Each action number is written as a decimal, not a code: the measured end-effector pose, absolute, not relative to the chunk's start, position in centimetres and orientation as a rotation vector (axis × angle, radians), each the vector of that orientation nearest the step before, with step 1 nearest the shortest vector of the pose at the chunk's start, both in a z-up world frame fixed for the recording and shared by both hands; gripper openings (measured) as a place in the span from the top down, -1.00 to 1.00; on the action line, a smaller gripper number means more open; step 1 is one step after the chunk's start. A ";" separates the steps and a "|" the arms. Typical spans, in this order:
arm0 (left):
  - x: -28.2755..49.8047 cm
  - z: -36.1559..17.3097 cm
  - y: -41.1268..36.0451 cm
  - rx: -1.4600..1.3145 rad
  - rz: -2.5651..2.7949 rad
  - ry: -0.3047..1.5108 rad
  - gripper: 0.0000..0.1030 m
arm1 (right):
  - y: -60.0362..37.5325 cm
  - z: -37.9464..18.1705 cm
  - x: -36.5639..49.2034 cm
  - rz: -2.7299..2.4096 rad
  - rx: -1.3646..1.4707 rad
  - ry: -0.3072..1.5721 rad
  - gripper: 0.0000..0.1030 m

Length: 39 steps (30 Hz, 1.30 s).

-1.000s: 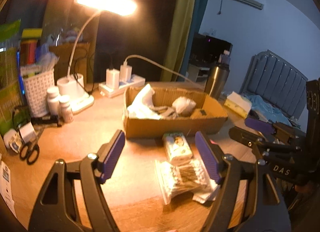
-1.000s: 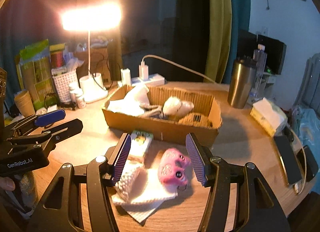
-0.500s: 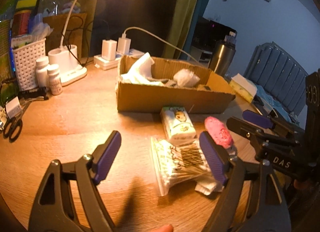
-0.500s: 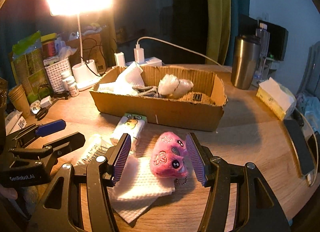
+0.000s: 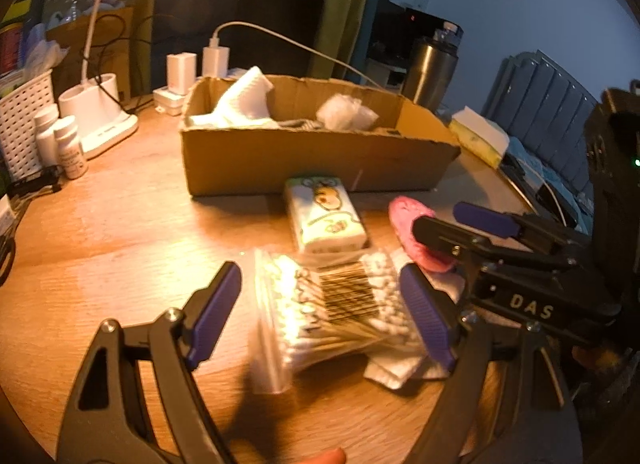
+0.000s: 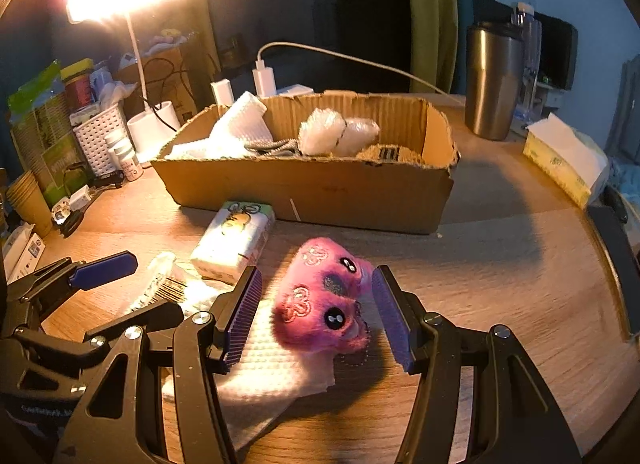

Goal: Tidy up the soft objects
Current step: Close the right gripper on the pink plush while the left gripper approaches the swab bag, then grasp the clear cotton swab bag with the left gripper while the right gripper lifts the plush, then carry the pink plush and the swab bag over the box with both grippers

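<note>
Lying on the round wooden table (image 6: 500, 264) in front of 1 open brown cardboard box (image 6: 320, 188) are 1 pink plush toy with black bead eyes (image 6: 324, 300), 1 clear bag of cotton swabs with a barcode (image 5: 336, 304), 1 white-and-green tissue pack printed with a cartoon (image 5: 326, 216) and 1 white paper towel (image 6: 276, 368). The black left gripper with purple pads (image 5: 320, 312), jaws just widened, straddles the swab bag without pressing it, while the matching right gripper (image 6: 316, 316), lettered "DAS", brackets the plush with gaps on both sides. Further off stand 2 white pill bottles (image 5: 60, 140), 2 white plug adapters (image 5: 198, 66) and 1 steel tumbler (image 6: 494, 80); other labels are unreadable.
</note>
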<state>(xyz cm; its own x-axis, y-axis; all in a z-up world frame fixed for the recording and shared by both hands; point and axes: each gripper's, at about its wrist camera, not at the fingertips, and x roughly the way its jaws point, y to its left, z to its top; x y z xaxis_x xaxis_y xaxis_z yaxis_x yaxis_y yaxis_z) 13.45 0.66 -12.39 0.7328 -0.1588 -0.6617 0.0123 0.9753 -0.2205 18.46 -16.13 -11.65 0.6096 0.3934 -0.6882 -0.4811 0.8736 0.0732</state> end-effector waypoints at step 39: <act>13.4 -9.4 0.4 -0.211 -0.116 0.714 -0.43 | -19.3 -6.5 16.8 0.486 -0.125 0.645 0.23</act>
<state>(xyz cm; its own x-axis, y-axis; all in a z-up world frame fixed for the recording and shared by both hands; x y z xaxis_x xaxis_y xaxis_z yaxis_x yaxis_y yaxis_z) 13.36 0.38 -9.41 0.7502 -0.1774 -0.6370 0.0336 0.9723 -0.2313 16.78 -19.33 -6.55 0.6914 0.3956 -0.6046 -0.4721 0.8808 0.0365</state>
